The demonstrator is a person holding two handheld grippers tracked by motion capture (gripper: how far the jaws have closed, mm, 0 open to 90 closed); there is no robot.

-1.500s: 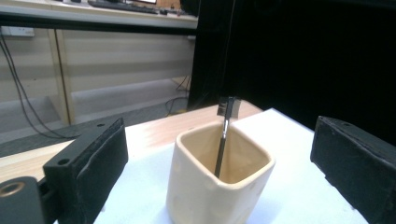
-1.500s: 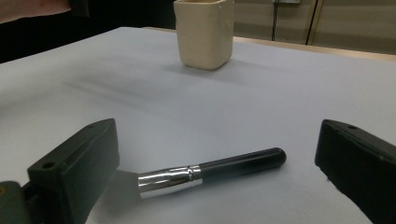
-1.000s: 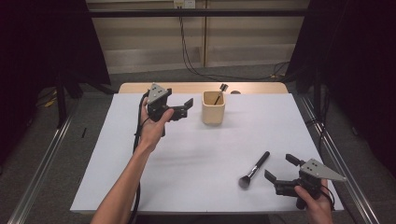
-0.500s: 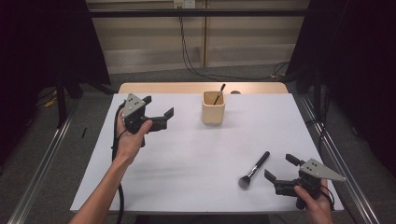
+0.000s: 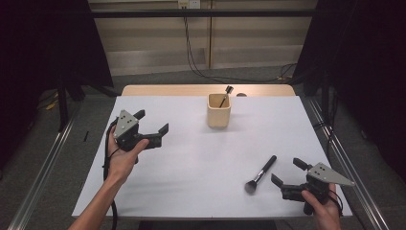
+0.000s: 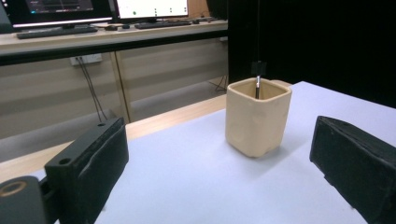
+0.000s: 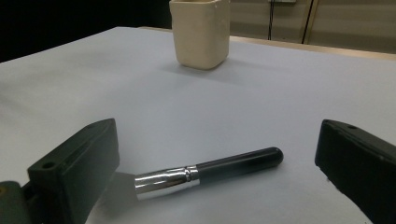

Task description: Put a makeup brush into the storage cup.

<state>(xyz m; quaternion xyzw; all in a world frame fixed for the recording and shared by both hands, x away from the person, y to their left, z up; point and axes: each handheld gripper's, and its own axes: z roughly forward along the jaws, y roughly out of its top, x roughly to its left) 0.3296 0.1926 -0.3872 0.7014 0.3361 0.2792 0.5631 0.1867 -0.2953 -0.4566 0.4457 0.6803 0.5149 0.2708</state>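
On the high view, my left gripper (image 5: pixel 152 128) has pulled back from the cup (image 5: pixel 219 110) toward the left edge of the table (image 5: pixel 191 182); a second ago it hung just beside the cup, and now it sits well apart from it, jaws wide and holding nothing. A small brush (image 5: pixel 225 95) stands in the cup, so I judge that drop is done and the left hand is clearing out. My right gripper (image 5: pixel 286 171) has not moved: it rests near the front right corner, jaws wide, with the big brush (image 5: pixel 261 174) lying on the table just beside it, bristles toward me. That one looks to be next. Count here: one cup, two brushes, two grippers.

In the left gripper view, the two black jaws stand wide with nothing between them. The cup (image 6: pixel 257 121) is ahead and a little right, upright, the small brush (image 6: pixel 257 77) poking up from it.

In the right gripper view, the jaws are again wide and hold nothing. The big brush (image 7: pixel 215 170) lies flat between them, not touched as far as I can tell, its handle end pointing right. The cup (image 7: pixel 201 31) stands farther back.
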